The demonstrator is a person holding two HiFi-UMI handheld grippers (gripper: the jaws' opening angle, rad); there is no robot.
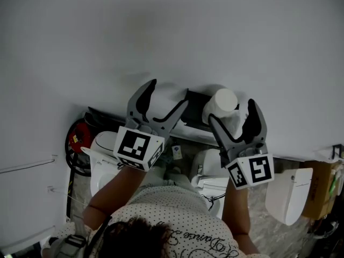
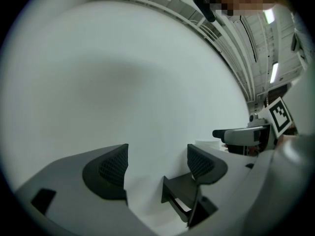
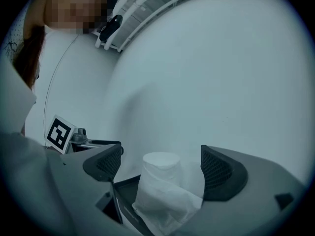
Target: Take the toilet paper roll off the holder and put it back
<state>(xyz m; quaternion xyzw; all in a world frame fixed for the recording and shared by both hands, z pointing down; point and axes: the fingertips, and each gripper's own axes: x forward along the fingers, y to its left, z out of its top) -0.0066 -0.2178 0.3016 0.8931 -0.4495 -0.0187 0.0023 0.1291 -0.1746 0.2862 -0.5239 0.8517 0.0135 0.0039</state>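
A white toilet paper roll (image 1: 223, 102) stands upright on the black wall holder (image 1: 194, 107), with a loose sheet (image 3: 167, 205) hanging down its front. My right gripper (image 1: 231, 112) is open around the roll (image 3: 160, 168), which sits between the two pads with a gap on each side. My left gripper (image 1: 168, 95) is open and empty, held against the white wall just left of the holder (image 2: 181, 196). In the left gripper view the right gripper (image 2: 245, 134) shows at the right edge.
Below the holder are a white toilet (image 1: 105, 157) at the left, a second white fixture (image 1: 290, 195) at the right and a red coil (image 1: 79, 138) by the wall. A cardboard box (image 1: 321, 190) is at the far right. The person's arms reach up from below.
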